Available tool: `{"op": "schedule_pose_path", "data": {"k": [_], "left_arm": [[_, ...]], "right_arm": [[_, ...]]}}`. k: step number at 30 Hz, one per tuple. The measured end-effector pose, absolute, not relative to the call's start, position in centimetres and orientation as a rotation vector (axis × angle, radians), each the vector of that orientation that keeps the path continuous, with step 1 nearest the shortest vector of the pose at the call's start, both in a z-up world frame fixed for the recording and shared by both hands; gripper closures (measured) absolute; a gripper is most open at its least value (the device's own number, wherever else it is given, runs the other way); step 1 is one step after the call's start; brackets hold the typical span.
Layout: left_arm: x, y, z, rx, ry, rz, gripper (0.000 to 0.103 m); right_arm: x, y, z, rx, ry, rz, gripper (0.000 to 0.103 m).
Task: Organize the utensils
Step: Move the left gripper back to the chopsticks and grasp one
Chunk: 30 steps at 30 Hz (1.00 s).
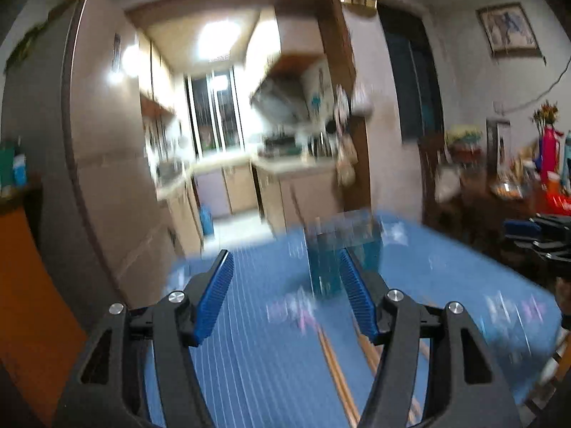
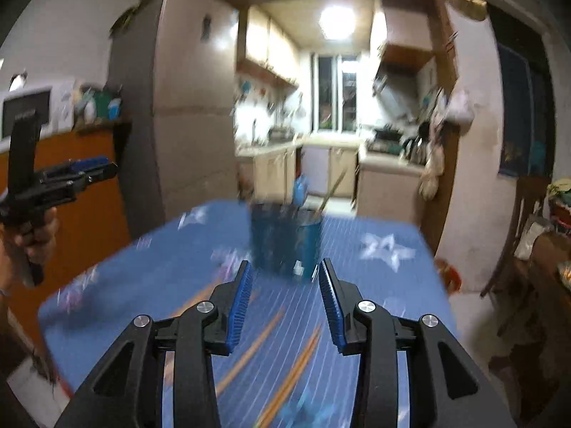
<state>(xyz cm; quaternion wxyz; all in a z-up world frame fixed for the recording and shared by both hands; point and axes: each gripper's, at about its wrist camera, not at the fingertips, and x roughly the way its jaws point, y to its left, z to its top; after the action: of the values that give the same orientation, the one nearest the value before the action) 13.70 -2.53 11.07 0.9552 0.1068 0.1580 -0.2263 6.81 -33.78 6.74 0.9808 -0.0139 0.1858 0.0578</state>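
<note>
A blurred teal utensil holder [image 2: 285,239] stands on the blue striped tablecloth [image 2: 374,285], with a chopstick [image 2: 332,189] sticking out of it. Several wooden chopsticks [image 2: 249,349] lie loose on the cloth in front of it. My right gripper [image 2: 285,264] hovers open just short of the holder, with nothing between its blue pads. In the left wrist view my left gripper [image 1: 285,255] is open and empty, left of the holder [image 1: 332,256] and above loose chopsticks [image 1: 335,367]. Each gripper shows in the other's view: the left [image 2: 71,174] held by a hand, the right [image 1: 535,239] at the edge.
Past the table's far edge stand a tall fridge [image 2: 178,107] and the kitchen doorway [image 2: 332,107]. An orange cabinet [image 2: 89,207] with a microwave [image 2: 25,110] stands on the left. A wooden chair [image 2: 517,232] and a cluttered sideboard [image 1: 499,185] stand on the right.
</note>
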Motion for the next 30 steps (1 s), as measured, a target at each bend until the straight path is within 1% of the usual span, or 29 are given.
{"op": "schedule_pose_path", "data": {"k": [2, 4, 5, 6, 8, 10, 13, 15, 19, 21, 23, 27, 28, 29, 30], "left_arm": [[12.4, -2.1, 8.0, 0.239, 0.421, -0.430, 0.044], [11.5, -1.9, 4.8, 0.269, 0.521, -0.444, 0.056], [11.0, -2.0, 2.8, 0.289, 0.573, -0.457, 0.066], [10.7, -2.1, 1.0, 0.300, 0.626, -0.462, 0.070], [10.6, -2.5, -1.3, 0.305, 0.693, -0.480, 0.075], [10.3, -2.5, -3.2, 0.313, 0.726, -0.502, 0.075], [10.6, -3.1, -5.3, 0.343, 0.763, -0.537, 0.075], [11.6, -3.4, -6.4, 0.346, 0.803, -0.544, 0.075], [12.0, -3.3, -6.5, 0.302, 0.812, -0.576, 0.075], [11.8, -3.5, -7.1, 0.314, 0.801, -0.586, 0.072], [12.1, -4.1, -7.3, 0.334, 0.785, -0.565, 0.065], [13.3, -4.0, -7.3, 0.295, 0.813, -0.546, 0.065], [13.7, -4.0, -7.3, 0.281, 0.822, -0.543, 0.065], [13.9, -4.1, -7.3, 0.276, 0.822, -0.545, 0.074], [13.8, -4.1, -7.2, 0.279, 0.817, -0.547, 0.086]], "right_arm": [[5.0, -32.2, 3.6, -0.029, 0.435, 0.125, 0.050], [3.6, -30.7, 1.3, -0.025, 0.475, 0.126, 0.045], [2.8, -30.0, 0.1, -0.012, 0.495, 0.132, 0.044], [2.4, -29.5, -0.6, 0.001, 0.507, 0.147, 0.044], [1.3, -28.3, -2.2, 0.033, 0.534, 0.175, 0.044], [0.3, -27.3, -3.2, 0.029, 0.537, 0.186, 0.042], [-1.0, -26.3, -3.7, 0.020, 0.526, 0.208, 0.031], [-1.8, -25.7, -3.7, 0.013, 0.516, 0.221, 0.029], [-2.5, -25.6, -3.0, -0.005, 0.478, 0.213, 0.020], [-2.3, -26.0, -2.8, 0.005, 0.476, 0.215, 0.020], [-2.2, -26.1, -2.8, 0.012, 0.474, 0.209, 0.020], [-1.9, -25.9, -2.7, 0.000, 0.470, 0.208, 0.020], [-1.8, -25.7, -2.8, -0.006, 0.473, 0.207, 0.020], [-1.8, -25.4, -2.9, -0.010, 0.478, 0.206, 0.020], [-1.6, -25.4, -3.0, -0.012, 0.481, 0.207, 0.020]]}}
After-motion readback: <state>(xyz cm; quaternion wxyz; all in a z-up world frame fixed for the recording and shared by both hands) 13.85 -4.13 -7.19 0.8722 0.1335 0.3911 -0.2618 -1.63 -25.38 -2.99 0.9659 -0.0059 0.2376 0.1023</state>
